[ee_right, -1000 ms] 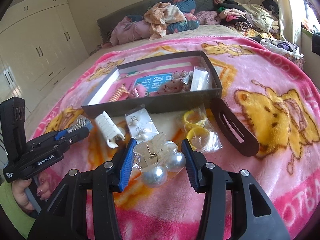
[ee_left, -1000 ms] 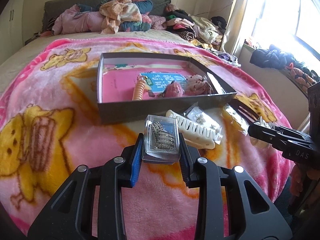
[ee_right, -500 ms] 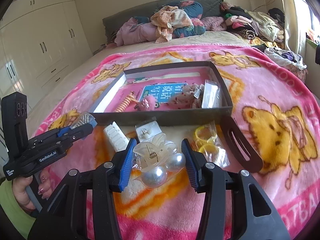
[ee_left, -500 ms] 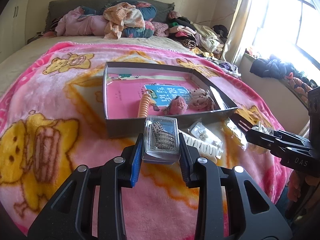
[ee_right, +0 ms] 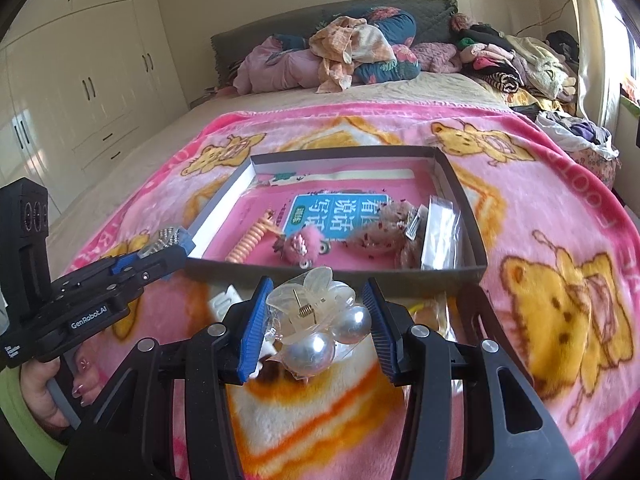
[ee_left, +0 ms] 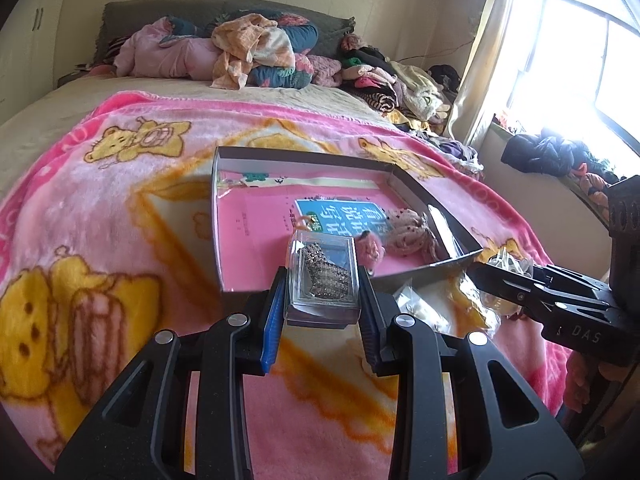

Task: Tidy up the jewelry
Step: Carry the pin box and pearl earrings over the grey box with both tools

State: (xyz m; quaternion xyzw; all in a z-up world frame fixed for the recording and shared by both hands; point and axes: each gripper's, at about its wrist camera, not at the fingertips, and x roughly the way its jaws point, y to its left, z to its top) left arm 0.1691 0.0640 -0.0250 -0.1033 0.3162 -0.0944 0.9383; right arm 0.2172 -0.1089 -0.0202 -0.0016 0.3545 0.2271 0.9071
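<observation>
Left gripper (ee_left: 322, 288) clamps a clear case (ee_left: 323, 280) of sparkly jewelry; right gripper (ee_right: 316, 320) clamps a bagged pearl hair clip (ee_right: 318, 320). Both hang just short of the open box (ee_right: 460, 184) — its near wall directly ahead (the left load likely nearer).

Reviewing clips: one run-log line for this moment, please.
left gripper: shut on clear case | right gripper: shut on pearl clip | both near box

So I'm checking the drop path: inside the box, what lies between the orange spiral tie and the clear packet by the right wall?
In the right wrist view, between spiral tie and packet: a pink fuzzy clip and a speckled scrunchie.
</observation>
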